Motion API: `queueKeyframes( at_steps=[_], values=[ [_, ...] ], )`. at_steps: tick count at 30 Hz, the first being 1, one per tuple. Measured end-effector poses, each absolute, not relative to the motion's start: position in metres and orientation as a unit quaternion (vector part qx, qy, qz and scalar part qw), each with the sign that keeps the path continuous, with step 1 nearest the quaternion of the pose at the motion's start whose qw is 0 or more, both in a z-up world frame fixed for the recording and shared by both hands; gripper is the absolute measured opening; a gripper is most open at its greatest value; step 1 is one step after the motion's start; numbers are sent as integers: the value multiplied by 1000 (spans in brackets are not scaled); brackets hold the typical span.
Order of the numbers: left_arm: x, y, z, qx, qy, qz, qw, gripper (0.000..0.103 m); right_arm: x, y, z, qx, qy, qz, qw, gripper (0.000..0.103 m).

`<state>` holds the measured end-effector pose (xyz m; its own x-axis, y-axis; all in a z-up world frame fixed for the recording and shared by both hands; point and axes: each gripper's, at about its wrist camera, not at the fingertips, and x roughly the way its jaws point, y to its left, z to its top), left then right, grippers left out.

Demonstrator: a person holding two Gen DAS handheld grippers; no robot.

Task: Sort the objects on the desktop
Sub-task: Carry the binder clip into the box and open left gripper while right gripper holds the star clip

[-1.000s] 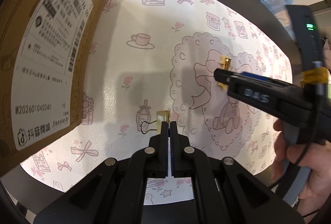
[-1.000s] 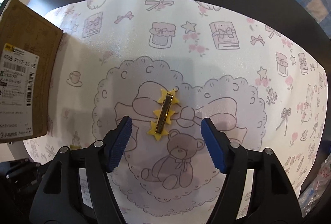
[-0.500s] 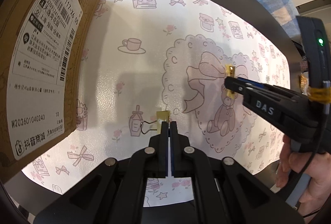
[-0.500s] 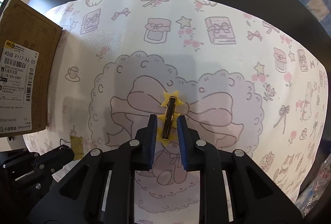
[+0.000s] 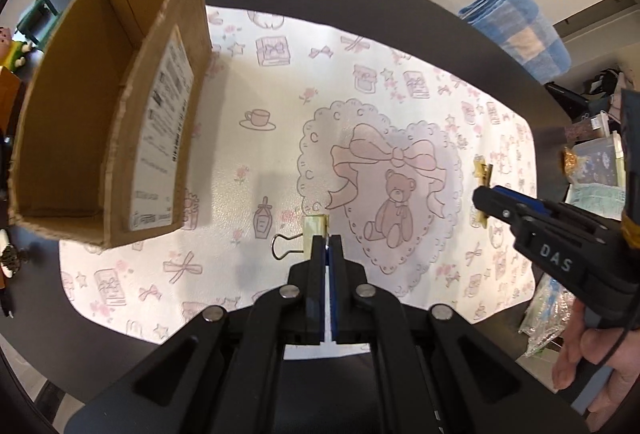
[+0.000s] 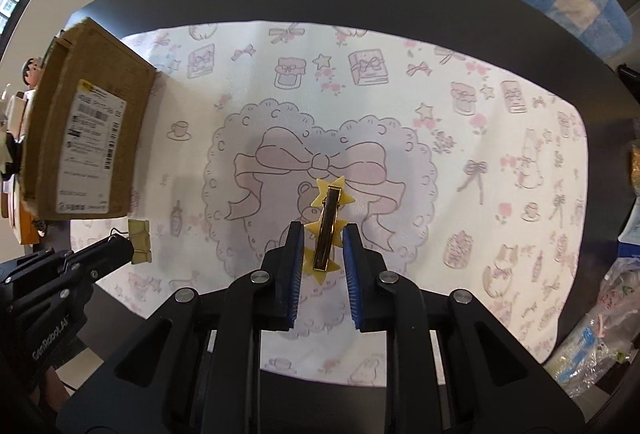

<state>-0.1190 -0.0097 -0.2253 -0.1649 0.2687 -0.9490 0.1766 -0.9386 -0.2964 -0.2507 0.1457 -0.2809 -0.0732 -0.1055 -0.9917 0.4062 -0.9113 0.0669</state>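
Left gripper (image 5: 327, 244) pinched tight on a pale yellow binder clip (image 5: 315, 236), blue pads together with only a thin slit between; clip body upright at the fingertips, its wire handle looping out to the left. Clip held above the patterned mat (image 5: 280, 137), near the perfume-bottle print and just left of the scalloped heart with the bear. Same clip seen from the right wrist view at the tip of the dark left tool, low on the left, (image 6: 139, 241) near the bottom corner of the cardboard box (image 6: 86, 137).

Right gripper (image 6: 320, 244) narrowed around a yellow star hair clip (image 6: 327, 230), gold bar pointing far, three stars along it; blue ribbed pads close on either side, slight gaps visible beside the bar, so a firm grip cannot be confirmed from this view. Hair clip over the bear print, near the middle of the mat. From the left wrist view, hair clip (image 5: 482, 171) poking out at the tip of the right tool, raised above the mat's right part; bare hand (image 5: 592, 346) on the handle at lower right.

Open cardboard box (image 5: 100, 113) on the far left, mouth open toward the camera, white shipping label on its right wall. Folded blue checked cloth (image 5: 516, 29) on the dark table at far right. Plastic packets (image 6: 592, 334) at near right, off the mat.
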Motion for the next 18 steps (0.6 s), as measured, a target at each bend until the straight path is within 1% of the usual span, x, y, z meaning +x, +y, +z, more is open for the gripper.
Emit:
queueKeyframes(
  at_steps=[2,4,5,12,18],
  values=[
    [-116,-12,-211,-643,-167,747,28,1,-222,131,-242,655,110,-726,175,20],
    [-115,-14,-196,-639,-163,751,25,1,-214,131,-204,651,107,-731,174,20],
    [-114,-15,-189,-638,-161,753,24,1,-211,132,-194,649,105,-733,174,20],
    [-110,-27,-140,-624,-153,766,12,1,-185,130,-133,636,104,-743,183,20],
    [-110,-47,-115,-611,-156,776,0,1,-176,113,-94,617,113,-754,194,20]
  ],
)
